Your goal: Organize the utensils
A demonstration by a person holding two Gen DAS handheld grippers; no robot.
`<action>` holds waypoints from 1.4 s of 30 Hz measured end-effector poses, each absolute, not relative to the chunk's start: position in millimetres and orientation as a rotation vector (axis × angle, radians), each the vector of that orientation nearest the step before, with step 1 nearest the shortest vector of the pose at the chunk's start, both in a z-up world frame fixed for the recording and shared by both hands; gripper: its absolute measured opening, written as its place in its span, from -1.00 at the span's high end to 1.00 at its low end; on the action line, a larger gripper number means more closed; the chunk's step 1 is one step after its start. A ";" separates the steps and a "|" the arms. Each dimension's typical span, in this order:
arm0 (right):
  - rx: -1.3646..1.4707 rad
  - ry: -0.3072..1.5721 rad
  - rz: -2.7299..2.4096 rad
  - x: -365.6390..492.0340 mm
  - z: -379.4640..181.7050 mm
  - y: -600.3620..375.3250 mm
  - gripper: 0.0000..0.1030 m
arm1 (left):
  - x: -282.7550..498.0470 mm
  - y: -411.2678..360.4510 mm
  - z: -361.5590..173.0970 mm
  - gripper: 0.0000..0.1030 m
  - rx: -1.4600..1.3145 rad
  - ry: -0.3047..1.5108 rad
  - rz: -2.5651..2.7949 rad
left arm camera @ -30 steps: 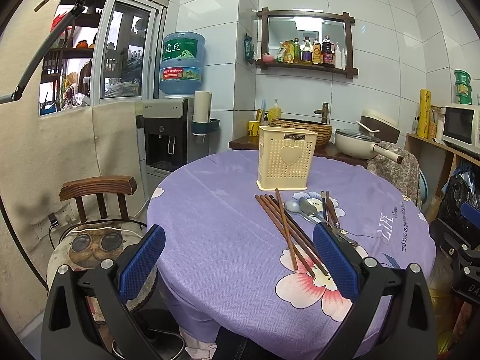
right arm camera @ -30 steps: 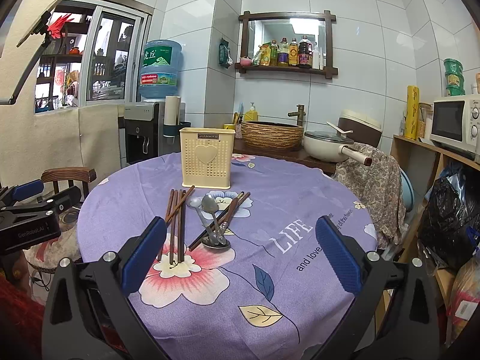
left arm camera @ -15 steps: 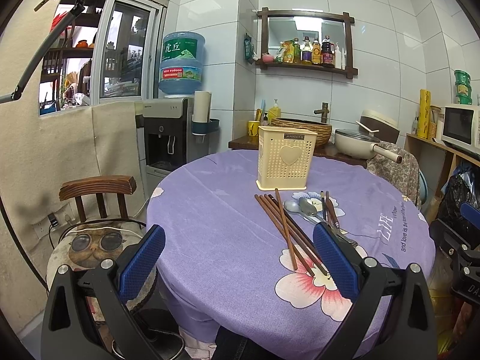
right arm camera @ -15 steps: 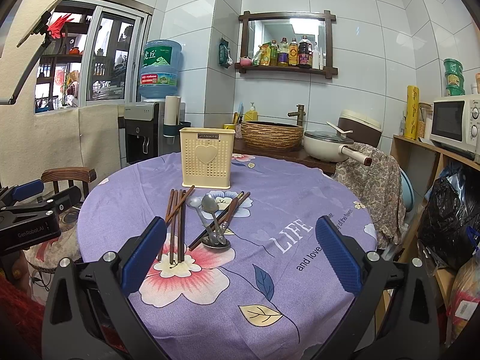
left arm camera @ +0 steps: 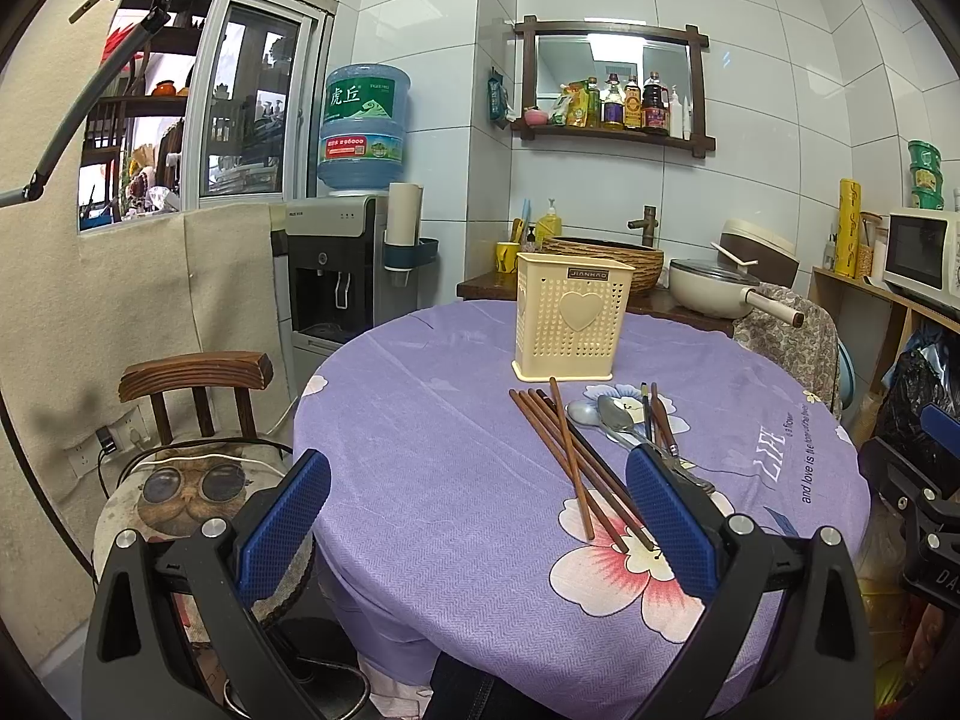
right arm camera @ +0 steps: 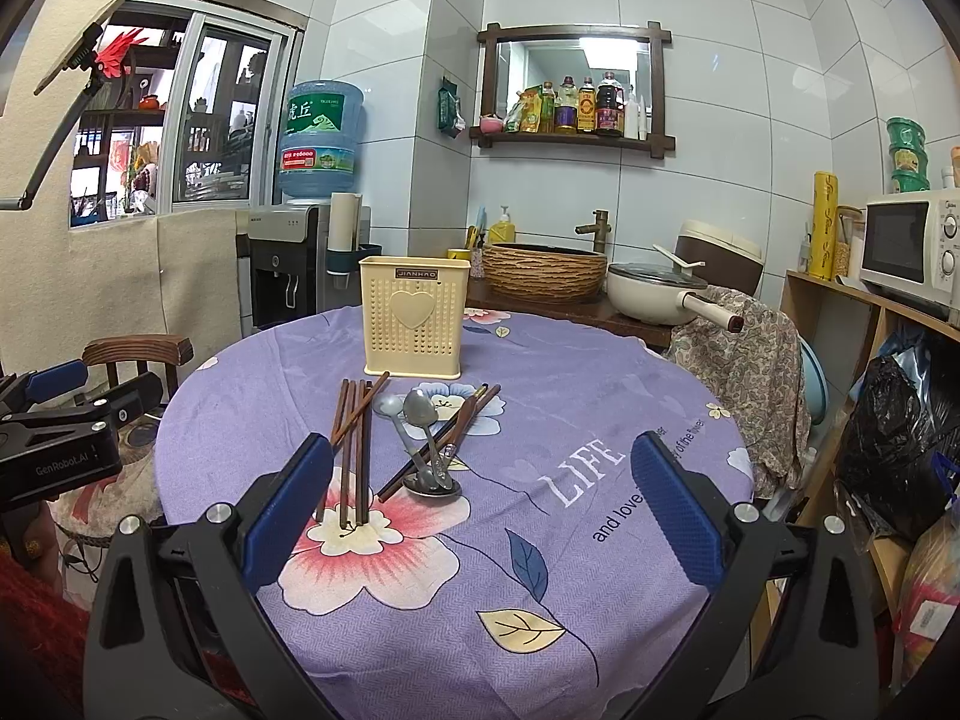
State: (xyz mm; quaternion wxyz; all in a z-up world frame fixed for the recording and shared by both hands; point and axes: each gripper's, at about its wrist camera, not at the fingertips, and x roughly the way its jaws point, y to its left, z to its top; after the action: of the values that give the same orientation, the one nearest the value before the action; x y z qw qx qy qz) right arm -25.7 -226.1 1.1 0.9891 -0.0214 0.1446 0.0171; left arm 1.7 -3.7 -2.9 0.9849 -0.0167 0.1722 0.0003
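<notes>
The cloth [right arm camera: 540, 372] on the surface is purple with pink-and-white flowers. The holder [right arm camera: 414, 315] is cream, dotted with holes. Chopsticks [right arm camera: 354, 444] are brown; spoons [right arm camera: 420, 414] silver-grey.

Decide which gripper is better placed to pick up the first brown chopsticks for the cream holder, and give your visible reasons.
Probably the left gripper: open, with the brown chopsticks lying just ahead beside its right finger. The right gripper, also open, faces the spoons and bare cloth. The cream holder stands upright behind.
</notes>
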 end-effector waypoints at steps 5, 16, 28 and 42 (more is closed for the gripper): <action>-0.044 0.290 0.035 -25.7 2.2 -226.0 -0.91 | -0.2 -1.2 0.0 -0.89 -0.033 0.347 0.000; -0.043 0.291 0.034 -25.6 2.3 -226.1 -0.91 | -0.1 -0.8 -0.2 -0.89 -0.034 0.348 -0.001; -0.042 0.295 0.035 -24.8 1.6 -226.1 -0.91 | -0.1 -1.0 -0.4 -0.89 -0.033 0.348 0.000; -0.057 0.332 0.039 -14.7 -4.2 -223.0 -0.91 | 6.8 -0.5 -6.4 -0.89 -0.038 0.386 -0.024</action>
State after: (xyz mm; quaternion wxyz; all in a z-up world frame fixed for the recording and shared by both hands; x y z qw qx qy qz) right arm -14.7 -223.0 -4.2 0.9857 -0.0282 0.1650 0.0195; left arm 6.8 -0.5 -6.4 0.9812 -0.0191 0.1917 -0.0119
